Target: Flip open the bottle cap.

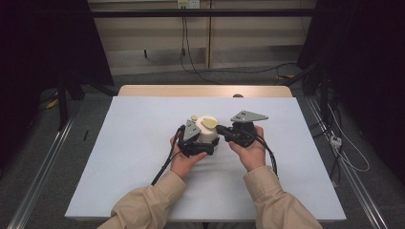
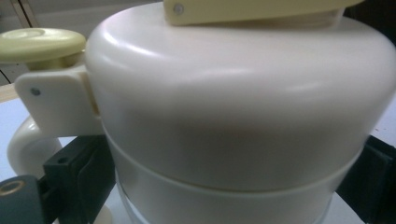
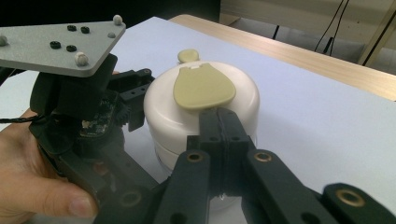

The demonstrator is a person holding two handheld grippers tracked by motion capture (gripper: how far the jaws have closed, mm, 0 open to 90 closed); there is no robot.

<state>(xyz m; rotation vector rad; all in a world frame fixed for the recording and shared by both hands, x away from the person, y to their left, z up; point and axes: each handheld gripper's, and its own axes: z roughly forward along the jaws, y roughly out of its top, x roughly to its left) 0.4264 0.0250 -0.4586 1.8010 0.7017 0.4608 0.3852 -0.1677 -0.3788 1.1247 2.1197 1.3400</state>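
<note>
A cream-white pot [image 1: 208, 137] with a pale yellow lid flap [image 1: 208, 123] and a small yellow knob [image 1: 194, 118] stands mid-table. My left gripper [image 1: 205, 144] is shut on the pot's lower body, one jaw on each side. In the left gripper view the pot [image 2: 233, 107] looms close, its knob [image 2: 39, 42] and looped handle [image 2: 28, 144] at the left. My right gripper [image 3: 219, 114] is shut, and its joined tips rest against the near edge of the flap [image 3: 203, 86]. Nothing shows between those jaws.
A white sheet [image 1: 143, 157] covers the table, with a wooden strip [image 1: 205, 90] along the far edge. Cables trail from both grippers toward the person. Dark stands and floor cables ring the table.
</note>
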